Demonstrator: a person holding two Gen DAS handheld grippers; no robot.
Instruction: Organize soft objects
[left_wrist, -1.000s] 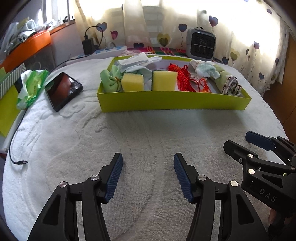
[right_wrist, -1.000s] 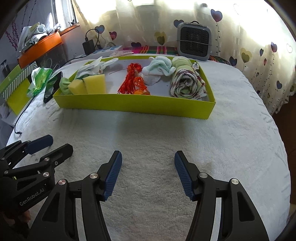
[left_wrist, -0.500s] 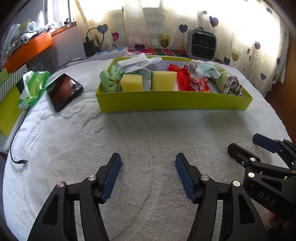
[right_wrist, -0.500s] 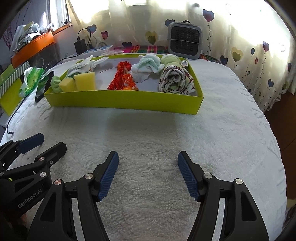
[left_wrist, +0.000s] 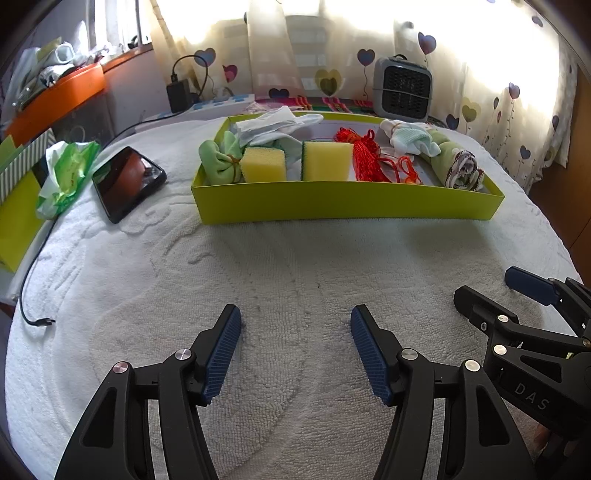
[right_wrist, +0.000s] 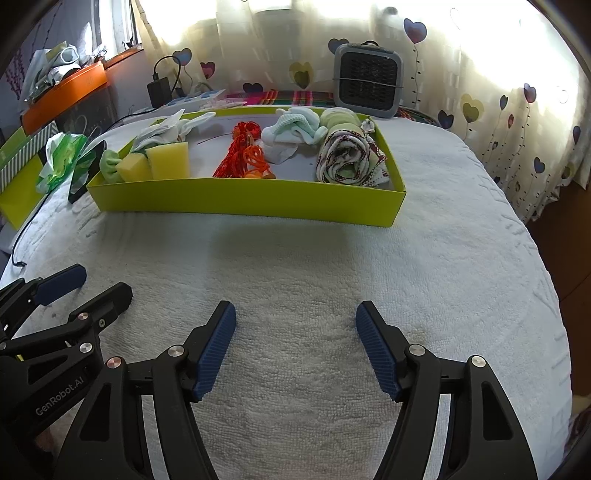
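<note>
A lime-green tray (left_wrist: 332, 203) (right_wrist: 240, 201) lies on the white towelling ahead of both grippers. It holds two yellow sponges (left_wrist: 327, 160) (right_wrist: 170, 160), a green cloth bundle (left_wrist: 218, 158), white socks (left_wrist: 280, 122), red cord (left_wrist: 365, 155) (right_wrist: 240, 151), mint socks (left_wrist: 412, 138) (right_wrist: 295, 127) and a rolled patterned towel (left_wrist: 461, 170) (right_wrist: 347, 158). My left gripper (left_wrist: 295, 314) (right_wrist: 99, 282) hovers open over bare towelling, well short of the tray. Beside it my right gripper (right_wrist: 295, 310) (left_wrist: 491, 288) is also open, with nothing between its fingers.
A black phone (left_wrist: 127, 182) and a green plastic packet (left_wrist: 62, 173) lie left of the tray. A cable end (left_wrist: 37, 322) rests near the left edge. A small grey heater (right_wrist: 367, 79) stands behind the tray, by the heart-print curtain. The bed edge drops off at right.
The jaws of both grippers stand a little wider than a second ago. Both hands have stayed where they were, and nothing in the tray has moved.
</note>
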